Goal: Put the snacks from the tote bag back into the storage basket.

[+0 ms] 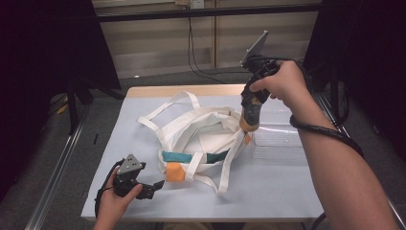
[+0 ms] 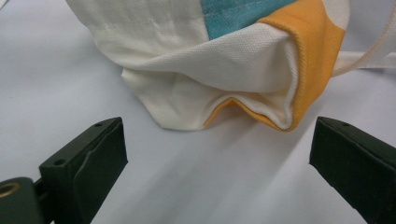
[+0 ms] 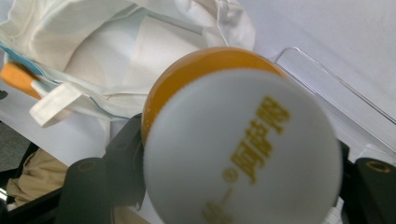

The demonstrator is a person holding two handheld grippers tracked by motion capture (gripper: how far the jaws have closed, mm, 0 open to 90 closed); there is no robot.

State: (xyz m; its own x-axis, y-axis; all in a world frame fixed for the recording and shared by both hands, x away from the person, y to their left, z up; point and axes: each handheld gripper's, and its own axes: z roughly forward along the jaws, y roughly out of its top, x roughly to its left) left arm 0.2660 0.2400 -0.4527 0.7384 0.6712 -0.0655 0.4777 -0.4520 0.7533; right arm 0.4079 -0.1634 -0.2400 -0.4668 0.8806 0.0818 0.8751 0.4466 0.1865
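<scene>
Bare table (image 1: 268,191) lies open along the near edge and far left. The bag (image 1: 201,139) takes up the centre, with straps (image 1: 167,106) sprawling outward toward the far edge. A clear tray (image 1: 280,141) sits just right of the bag. The left gripper (image 2: 217,154) has open table up to the bag's corner.

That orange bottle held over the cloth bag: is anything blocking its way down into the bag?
Nothing visible blocks it. The right tool holds the bottle at the bag's open mouth; loose straps lie around the opening, not across it.
</scene>
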